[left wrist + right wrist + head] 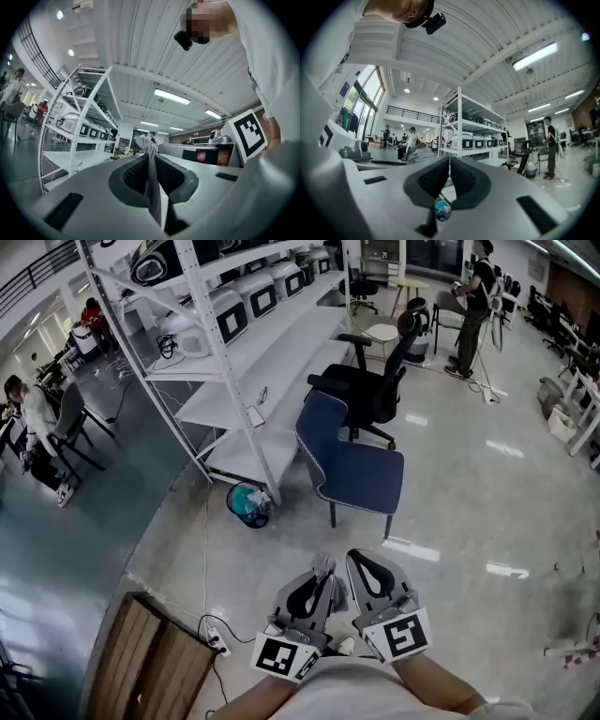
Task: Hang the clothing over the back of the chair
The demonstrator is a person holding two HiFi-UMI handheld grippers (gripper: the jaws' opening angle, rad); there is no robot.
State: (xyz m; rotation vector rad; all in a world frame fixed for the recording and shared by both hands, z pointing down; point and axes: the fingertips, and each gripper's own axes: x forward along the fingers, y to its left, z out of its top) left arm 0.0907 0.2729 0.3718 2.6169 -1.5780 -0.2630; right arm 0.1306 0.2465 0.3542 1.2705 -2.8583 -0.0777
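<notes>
Left hand-held gripper [322, 566] pinching limp grey cloth [150, 164], right hand-held gripper [362, 555] jaws together, padded blue chair [364, 474]

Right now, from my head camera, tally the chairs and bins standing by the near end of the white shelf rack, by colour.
blue padded chair: 1
black swivel office chair: 1
teal waste bin: 1
Total: 3
</notes>
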